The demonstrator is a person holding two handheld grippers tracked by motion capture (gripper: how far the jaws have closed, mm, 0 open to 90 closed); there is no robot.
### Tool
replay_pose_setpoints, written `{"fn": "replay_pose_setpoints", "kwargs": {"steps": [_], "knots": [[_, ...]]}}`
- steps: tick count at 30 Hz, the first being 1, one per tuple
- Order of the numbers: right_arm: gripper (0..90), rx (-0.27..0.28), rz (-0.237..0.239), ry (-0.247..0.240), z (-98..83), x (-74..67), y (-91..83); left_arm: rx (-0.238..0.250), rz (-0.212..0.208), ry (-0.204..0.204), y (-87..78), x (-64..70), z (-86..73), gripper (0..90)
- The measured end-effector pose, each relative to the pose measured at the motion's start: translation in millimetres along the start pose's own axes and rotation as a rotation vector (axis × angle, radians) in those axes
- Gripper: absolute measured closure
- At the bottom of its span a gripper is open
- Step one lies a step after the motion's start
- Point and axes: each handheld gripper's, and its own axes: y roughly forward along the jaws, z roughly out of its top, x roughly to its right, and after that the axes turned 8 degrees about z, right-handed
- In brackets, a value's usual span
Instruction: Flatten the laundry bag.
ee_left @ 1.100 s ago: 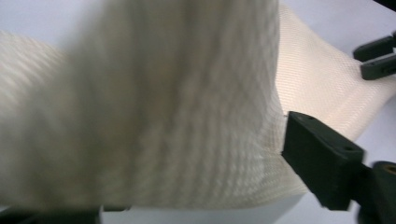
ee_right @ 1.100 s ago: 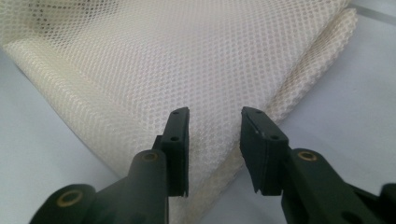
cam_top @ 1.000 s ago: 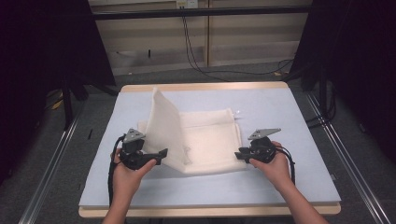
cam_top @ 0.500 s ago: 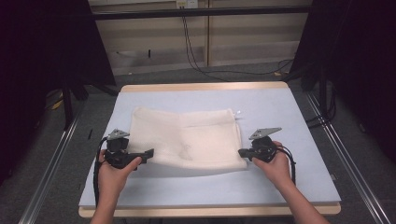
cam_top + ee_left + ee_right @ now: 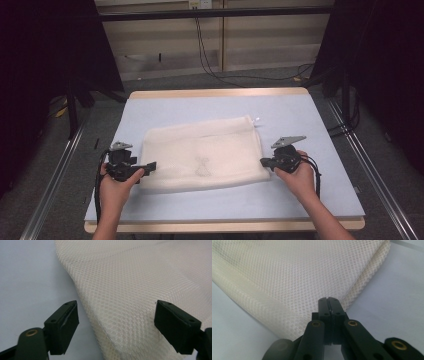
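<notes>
A cream mesh cloth (image 5: 200, 152) lies spread flat in the middle of the pale blue table (image 5: 300, 115). My left gripper (image 5: 149, 167) is at its near left corner, open. In the left gripper view the cloth (image 5: 130, 290) lies between and under the wide jaws of that gripper (image 5: 115, 315), untouched; the jaws have just been closing a little. My right gripper (image 5: 263, 161) rests at the cloth's near right corner, shut. In the right gripper view its tips (image 5: 328, 300) lie over the folded edge of the cloth (image 5: 294, 272), and I see no mesh pinched between them.
The table has a wooden rim (image 5: 220, 92) at the far side. Metal rails (image 5: 55, 175) run along the floor on both sides, and black cables (image 5: 215, 65) trail over the floor behind the table. Dark frames stand at the back left and right.
The flap that stood raised in my left gripper has been carried left and laid flat, so the cloth is spread out. The left hand moved left and slightly nearer. The right hand stayed put.
</notes>
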Motion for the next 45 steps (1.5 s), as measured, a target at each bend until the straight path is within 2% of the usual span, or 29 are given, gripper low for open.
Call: {"fn": "replay_pose_setpoints", "kwargs": {"steps": [1,3,5,7,8,11,12,15,16,17,18,20,23,25,29,37,45], "knots": [[86.4,0.009,-0.001,0.005,0.2,0.6,-0.6,-0.007,-0.001,0.013,2.3,-0.8,-0.1,22.2],[77.5,0.016,-0.02,0.008,0.8,1.1,-2.1,-0.02,0.001,0.007,6.9,-1.3,0.0,25.6],[68.2,0.05,-0.026,0.02,1.7,2.7,-1.8,-0.03,0.004,-0.003,11.1,-3.2,0.2,28.3],[58.1,0.06,-0.032,0.038,2.8,5.1,-0.2,-0.02,0.024,-0.039,15.4,-6.5,-0.6,28.1],[55.2,0.066,-0.036,0.042,3.1,6.9,1.4,-0.023,0.021,-0.066,18.0,-8.2,-1.1,28.1],[48.1,0.068,-0.005,0.08,3.9,10.7,8.2,-0.069,0.02,-0.068,25.0,-12.1,-2.5,28.7],[49.4,0.056,0.007,0.087,4.1,10.4,10.6,-0.077,0.019,-0.067,27.6,-11.5,-2.8,29.3],[60.7,0.009,0.005,0.08,3.4,8.9,16.9,-0.094,-0.002,-0.047,32.6,-6.9,-2.7,32.9],[69.0,0.008,0.006,0.076,3.3,9.2,17.8,-0.096,-0.008,-0.046,34.2,-5.1,-2.3,35.7],[74.9,0.004,0.012,0.087,3.4,9.3,16.9,-0.111,-0.006,-0.028,34.9,-4.5,-1.4,37.1],[79.3,0.008,0.039,0.093,3.6,10.3,16.6,-0.113,0.001,-0.02,35.9,-3.3,-0.5,38.8],[81.9,0.002,0.043,0.077,3.9,10.3,16.3,-0.119,0.011,0.011,36.7,-1.2,2.4,47.5],[83.0,0.004,0.025,0.059,4.0,10.4,14.7,-0.106,0.009,0.03,37.9,0.8,8.0,62.0],[83.2,0.012,0.012,0.059,3.5,12.6,13.3,-0.106,0.005,0.032,41.7,3.9,11.9,66.4],[83.4,0.022,-0.017,0.067,1.5,20.6,6.4,-0.088,0.005,0.035,52.8,12.3,21.8,70.0],[83.3,0.048,-0.042,0.097,-5.7,41.6,-6.4,-0.072,-0.01,0.053,75.1,26.2,46.1,73.4],[82.5,0.076,-0.064,0.121,-7.9,53.9,-14.2,-0.046,0.01,0.086,92.4,34.5,68.0,74.5]]}}
